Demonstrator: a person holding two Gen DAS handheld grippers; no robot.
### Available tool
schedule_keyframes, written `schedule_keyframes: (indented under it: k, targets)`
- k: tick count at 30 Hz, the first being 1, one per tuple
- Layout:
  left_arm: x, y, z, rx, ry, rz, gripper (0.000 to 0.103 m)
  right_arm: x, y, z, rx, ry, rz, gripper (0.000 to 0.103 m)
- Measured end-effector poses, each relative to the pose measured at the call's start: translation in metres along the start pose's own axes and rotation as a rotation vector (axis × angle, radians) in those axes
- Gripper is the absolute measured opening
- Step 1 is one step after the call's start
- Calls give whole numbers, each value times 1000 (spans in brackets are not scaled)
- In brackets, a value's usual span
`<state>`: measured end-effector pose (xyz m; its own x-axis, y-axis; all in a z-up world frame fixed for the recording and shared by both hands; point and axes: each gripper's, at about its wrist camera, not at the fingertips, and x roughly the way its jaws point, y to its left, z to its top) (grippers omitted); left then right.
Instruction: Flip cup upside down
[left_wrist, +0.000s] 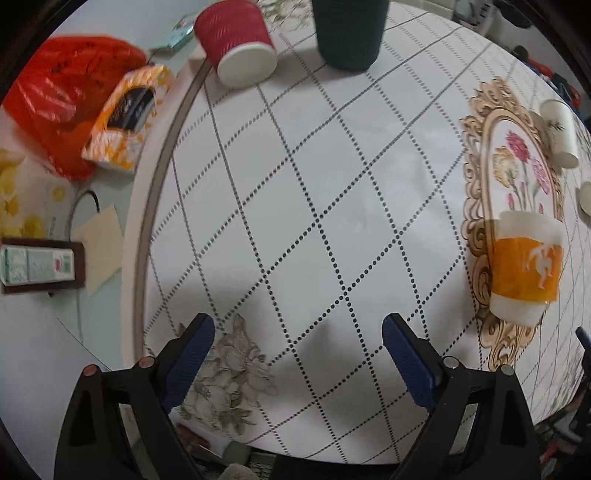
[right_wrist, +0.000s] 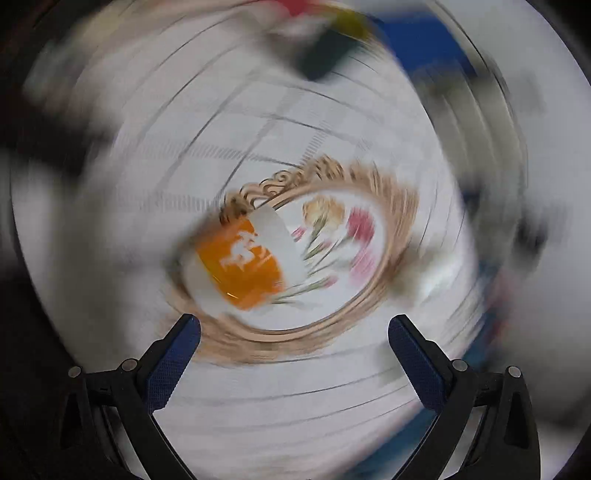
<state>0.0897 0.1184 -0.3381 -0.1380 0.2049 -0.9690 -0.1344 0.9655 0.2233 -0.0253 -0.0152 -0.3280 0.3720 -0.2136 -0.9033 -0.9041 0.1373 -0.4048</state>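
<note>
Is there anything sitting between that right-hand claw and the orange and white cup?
Nothing visible. In the right wrist view, though blurred, only bare tablecloth lies between the open right gripper and the orange and white cup. The red cup and dark green cup stand far off across the table.

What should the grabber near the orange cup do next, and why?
Probably ease the right gripper forward so its open fingers come around the orange-and-white cup. The cup stands just ahead of it on the flowered tablecloth, ungripped. The view is smeared by rolling, so steady first.
</note>
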Motion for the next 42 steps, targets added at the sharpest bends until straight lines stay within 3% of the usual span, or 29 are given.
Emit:
schedule_keyframes:
  k: [1,3,8,11,17,27,33,38,42]
  targets:
    - [4,-1,-1,-9,10,-3,93,3,16,-1,-201,-12,-76,103]
    - [13,-2,-2,-29,33,-14,93,16,31,-6,-485,-6,-166,103]
    - [25,-5,-5,-69,52,-30,93,45,66,-32,-1088,-51,-357,103]
    - [29,-7,-6,-80,58,-33,93,56,71,-49,-1368,-92,-426,103]
    - [38,-7,-6,-99,64,-36,94,78,61,-66,-1710,-132,-468,102]
    - [59,0,-10,-114,82,-46,93,103,33,-62,-1878,-145,-439,97]
    - [70,2,-6,-105,85,-46,93,115,11,-37,-1871,-131,-423,91]
    - [72,6,-5,-92,83,-43,93,119,-2,-16,-1855,-140,-412,79]
    - [76,6,1,-87,83,-43,93,122,-14,2,-1847,-145,-405,78]
